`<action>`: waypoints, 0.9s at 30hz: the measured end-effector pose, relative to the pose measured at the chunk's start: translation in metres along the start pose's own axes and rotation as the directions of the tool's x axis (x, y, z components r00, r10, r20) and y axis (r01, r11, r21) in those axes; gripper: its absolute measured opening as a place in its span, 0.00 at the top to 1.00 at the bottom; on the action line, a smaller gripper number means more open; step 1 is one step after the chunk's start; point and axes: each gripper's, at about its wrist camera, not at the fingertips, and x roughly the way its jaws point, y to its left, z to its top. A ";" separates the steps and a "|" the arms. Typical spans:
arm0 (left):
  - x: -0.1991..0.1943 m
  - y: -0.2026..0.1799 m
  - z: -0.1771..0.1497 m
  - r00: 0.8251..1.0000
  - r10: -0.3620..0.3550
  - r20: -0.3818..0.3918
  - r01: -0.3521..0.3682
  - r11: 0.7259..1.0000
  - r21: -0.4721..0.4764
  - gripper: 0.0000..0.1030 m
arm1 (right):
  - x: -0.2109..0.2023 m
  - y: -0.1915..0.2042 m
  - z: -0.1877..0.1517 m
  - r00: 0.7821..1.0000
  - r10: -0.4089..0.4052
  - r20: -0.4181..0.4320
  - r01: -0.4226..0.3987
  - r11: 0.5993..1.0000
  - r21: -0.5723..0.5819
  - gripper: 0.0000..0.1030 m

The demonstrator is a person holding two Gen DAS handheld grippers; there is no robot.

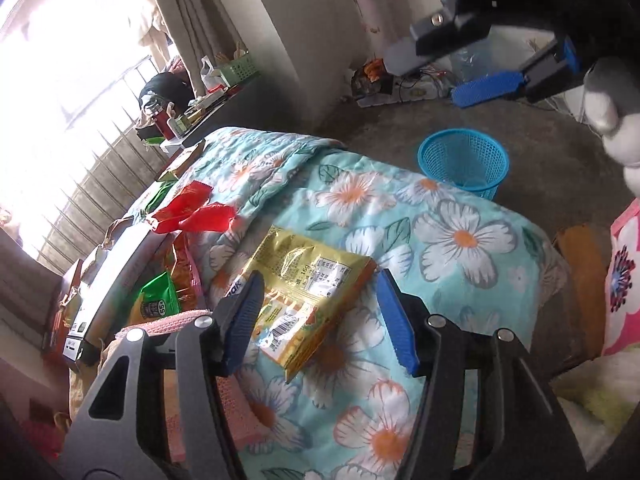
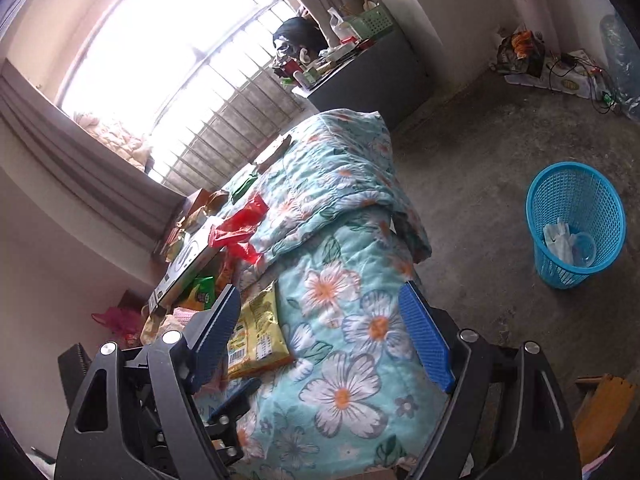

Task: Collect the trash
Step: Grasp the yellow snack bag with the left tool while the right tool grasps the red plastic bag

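Note:
A yellow snack packet (image 1: 308,300) lies flat on the floral quilt (image 1: 448,236). My left gripper (image 1: 320,278) hangs just over it, jaws open, one blue pad over its left edge and the other clear of its right edge. My right gripper (image 2: 320,292) is open and empty above the quilt, with the same yellow packet (image 2: 260,328) down to its left. In the left wrist view the right gripper (image 1: 426,78) shows at top right, above the blue mesh basket (image 1: 464,160). The basket (image 2: 576,224) stands on the floor and holds white scraps and a clear cup.
A red plastic bag (image 1: 192,212) and a green packet (image 1: 158,300) lie among clutter along the quilt's left side, beside a flat box (image 2: 188,264). A loaded side table (image 2: 360,60) stands by the window. Cables and boxes (image 2: 552,68) sit in the far corner of the concrete floor.

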 end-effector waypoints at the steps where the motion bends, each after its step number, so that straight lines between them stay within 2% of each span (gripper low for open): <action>1: 0.006 -0.003 -0.001 0.999 0.029 -0.014 -0.028 0.999 0.017 0.47 | 0.001 0.003 -0.002 1.000 0.006 -0.005 -0.006 1.000 -0.002 0.23; 5: 0.024 -0.006 -0.008 0.997 0.035 -0.062 -0.032 0.999 0.035 0.48 | 0.006 0.009 -0.005 1.000 0.012 -0.023 -0.012 1.000 0.000 0.23; 9: 0.025 -0.001 -0.012 0.998 -0.031 -0.057 0.030 0.999 -0.024 0.68 | 0.011 0.013 -0.002 0.999 0.018 -0.037 -0.018 1.000 -0.005 0.23; 14: 0.027 0.004 -0.016 0.997 -0.072 -0.037 0.069 0.996 -0.059 0.75 | 0.026 0.021 0.014 0.991 0.101 -0.089 -0.101 0.995 0.009 0.27; 19: 0.023 0.011 -0.020 0.995 -0.101 -0.014 0.099 0.990 -0.098 0.82 | 0.061 0.039 0.036 0.964 0.180 -0.194 -0.184 0.983 -0.003 0.29; 22: 0.017 0.014 -0.022 0.994 -0.112 0.004 0.112 0.987 -0.116 0.85 | 0.092 0.053 0.048 0.937 0.211 -0.279 -0.220 0.975 -0.003 0.32; 24: 0.011 0.016 -0.024 0.991 -0.133 0.014 0.133 0.981 -0.137 0.86 | 0.113 0.063 0.054 0.924 0.204 -0.325 -0.221 0.975 -0.018 0.34; 27: 0.004 0.017 -0.029 0.986 -0.164 0.027 0.167 0.974 -0.154 0.86 | 0.145 0.083 0.061 0.910 0.152 -0.385 -0.207 0.973 -0.105 0.38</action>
